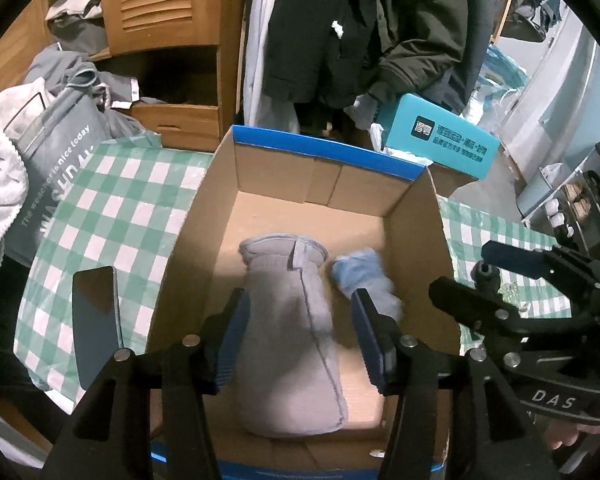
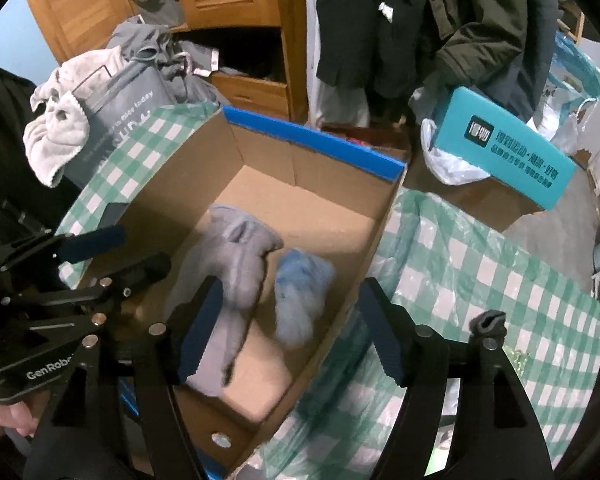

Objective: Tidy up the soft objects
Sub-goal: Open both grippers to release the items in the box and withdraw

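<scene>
An open cardboard box [image 1: 416,216] with a blue rim stands on the green checked cloth [image 1: 112,204]. On the floor of the box lies a grey mitten [image 1: 288,320], and just beside it, nearer the right wall of the box, a light blue sock [image 2: 300,300]. The left gripper [image 1: 300,336] hangs over the box with its jaws apart on either side of the mitten, not pressing it. The right gripper [image 2: 292,332] is wide open above the right wall of the box and holds nothing.
</scene>
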Motion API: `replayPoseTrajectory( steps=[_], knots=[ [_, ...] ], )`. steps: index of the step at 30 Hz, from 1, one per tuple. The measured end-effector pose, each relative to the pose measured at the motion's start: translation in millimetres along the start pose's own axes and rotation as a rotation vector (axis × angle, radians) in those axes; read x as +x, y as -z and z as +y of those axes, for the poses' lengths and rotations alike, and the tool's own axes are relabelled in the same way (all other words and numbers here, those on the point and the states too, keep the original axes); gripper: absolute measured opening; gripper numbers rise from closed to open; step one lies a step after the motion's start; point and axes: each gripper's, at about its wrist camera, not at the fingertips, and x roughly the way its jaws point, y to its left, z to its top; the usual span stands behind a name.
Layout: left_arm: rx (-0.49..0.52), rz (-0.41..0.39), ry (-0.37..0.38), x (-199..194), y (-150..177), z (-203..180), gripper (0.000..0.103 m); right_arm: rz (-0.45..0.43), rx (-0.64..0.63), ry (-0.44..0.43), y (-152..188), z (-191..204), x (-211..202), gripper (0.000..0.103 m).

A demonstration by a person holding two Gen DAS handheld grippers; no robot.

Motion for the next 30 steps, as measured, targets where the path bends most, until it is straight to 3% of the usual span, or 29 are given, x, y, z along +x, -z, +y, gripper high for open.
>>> replayPoseTrajectory(
  steps=[9,22,30],
  knots=[
    [0.033,0.011,0.008,-0.1,0.3,-17.2,0.055,-0.011,0.028,0.033,8.9,-18.3,-12.2,0.072],
    [0.139,-0.007,0.02,-6.4,5.7,-62.8,0.069,-0.028,0.081,0.094,32.6,-56.0,-36.3,0.074],
    [0.193,0.004,0.039,-6.5,10.8,-91.4,0.07,-0.045,0.112,0.114,50.8,-79.0,-50.9,0.076]
  ],
)
